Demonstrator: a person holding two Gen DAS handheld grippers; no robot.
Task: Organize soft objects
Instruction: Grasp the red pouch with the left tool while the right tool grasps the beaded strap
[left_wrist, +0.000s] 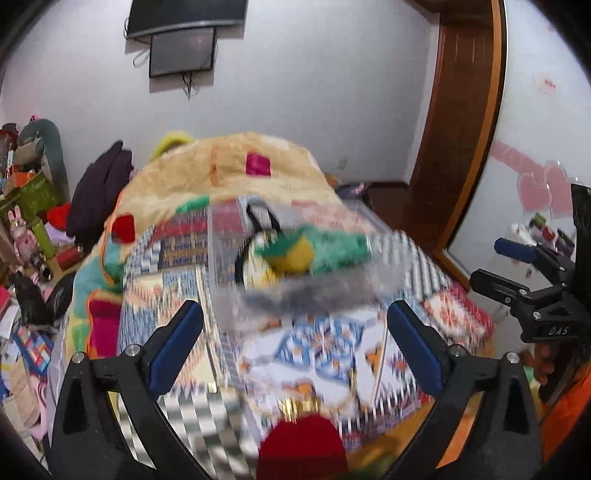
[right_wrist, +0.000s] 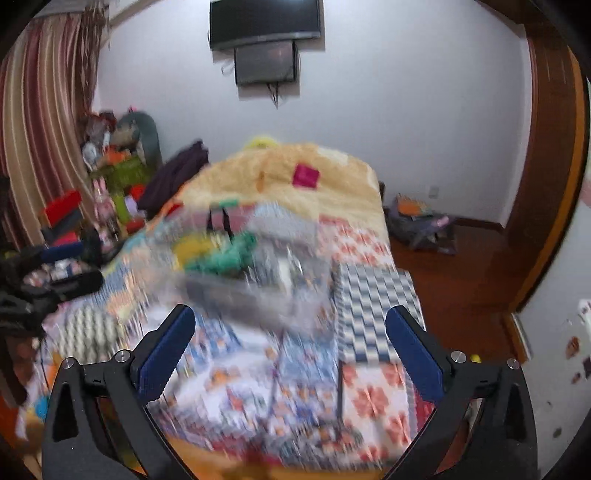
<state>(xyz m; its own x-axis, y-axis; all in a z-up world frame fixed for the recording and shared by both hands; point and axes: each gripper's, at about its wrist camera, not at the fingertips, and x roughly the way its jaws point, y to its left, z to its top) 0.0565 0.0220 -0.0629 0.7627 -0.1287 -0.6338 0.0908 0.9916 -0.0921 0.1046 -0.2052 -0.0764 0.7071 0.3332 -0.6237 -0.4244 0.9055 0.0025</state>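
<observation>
A clear plastic bin (left_wrist: 295, 258) sits on the patterned bedspread, blurred by motion. In it lie a green plush (left_wrist: 334, 247), a yellow soft piece (left_wrist: 291, 256) and a white toy with black straps (left_wrist: 258, 236). My left gripper (left_wrist: 295, 325) is open and empty, just short of the bin's near edge. A dark red soft object (left_wrist: 303, 446) lies below it at the frame's bottom. In the right wrist view the bin (right_wrist: 251, 266) shows with the green plush (right_wrist: 225, 258) inside. My right gripper (right_wrist: 290, 332) is open and empty, near the bin.
A beige blanket (left_wrist: 240, 173) with coloured patches is heaped at the bed's far end. Clutter of boxes and toys (left_wrist: 33, 221) stands left of the bed. A wooden door frame (left_wrist: 465, 129) and floor lie right. The right gripper shows in the left wrist view (left_wrist: 532, 280).
</observation>
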